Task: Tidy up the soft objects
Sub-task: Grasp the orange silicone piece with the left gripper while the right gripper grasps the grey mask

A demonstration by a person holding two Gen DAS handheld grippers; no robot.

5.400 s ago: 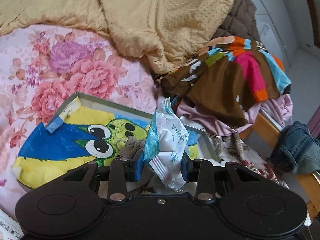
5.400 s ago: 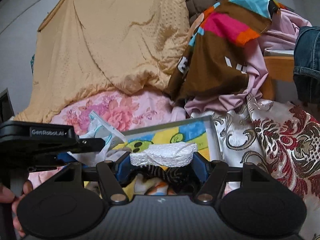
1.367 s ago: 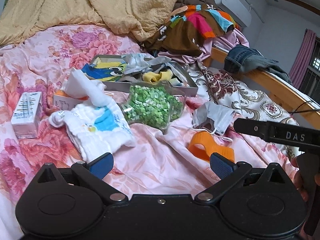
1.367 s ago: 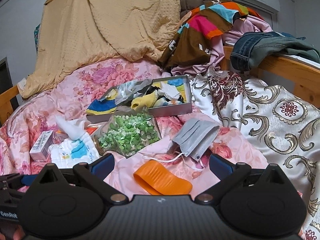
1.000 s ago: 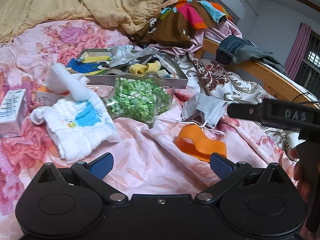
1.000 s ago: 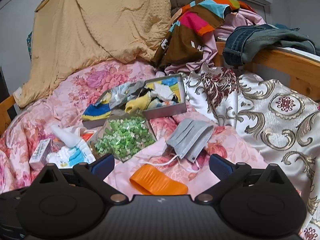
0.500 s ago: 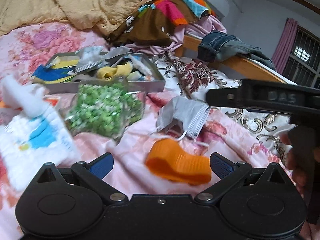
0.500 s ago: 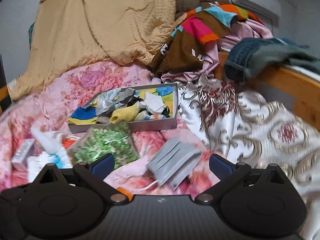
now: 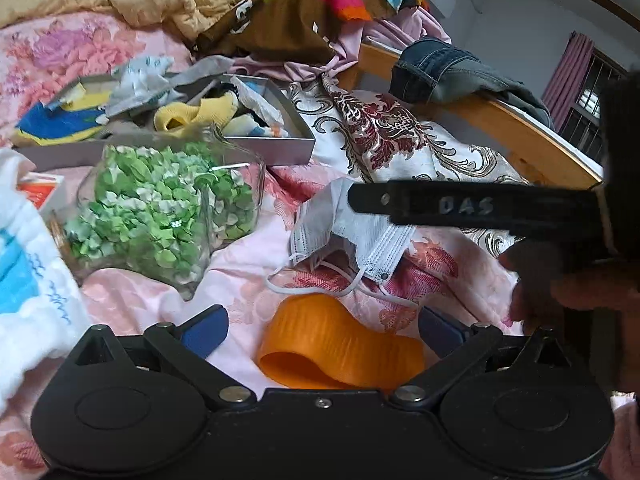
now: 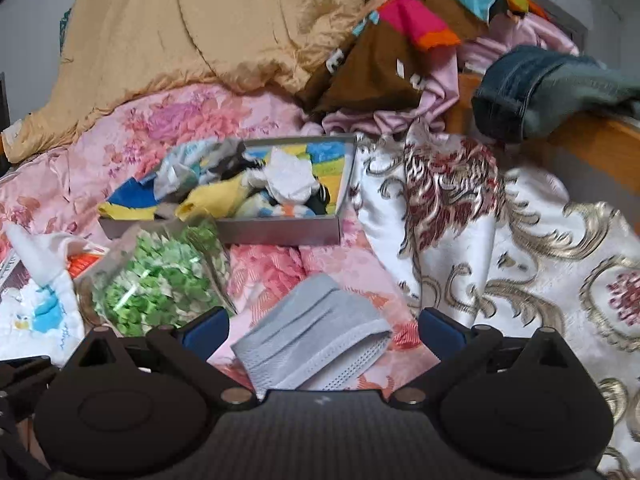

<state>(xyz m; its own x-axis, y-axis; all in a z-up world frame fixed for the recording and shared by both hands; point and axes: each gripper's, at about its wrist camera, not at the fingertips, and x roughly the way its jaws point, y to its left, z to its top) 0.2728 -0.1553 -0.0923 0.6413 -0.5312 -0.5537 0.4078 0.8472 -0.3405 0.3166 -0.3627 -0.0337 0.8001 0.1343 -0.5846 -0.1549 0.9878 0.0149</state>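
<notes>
My left gripper (image 9: 322, 330) is open, its blue pads either side of an orange soft piece (image 9: 340, 350) lying on the pink bedspread. My right gripper (image 10: 322, 330) is open just above a grey face mask (image 10: 316, 346); the mask (image 9: 352, 232) also shows in the left wrist view, partly behind the right gripper's black body (image 9: 480, 206). A grey shallow box (image 10: 280, 230) further back holds several soft items: a yellow cloth, socks, a white crumpled piece and a plastic wrapper.
A clear jar of green paper pieces (image 9: 160, 208) lies on its side in front of the box. A white towel with blue print (image 9: 24, 280) lies at left. Piled clothes (image 10: 400, 40), jeans (image 10: 540, 88) and a wooden bed rail (image 9: 520, 140) are behind.
Both grippers, earlier shut on a wrapper and a white piece over the box, are now open and have dropped low: the left over the orange piece, the right over the mask.
</notes>
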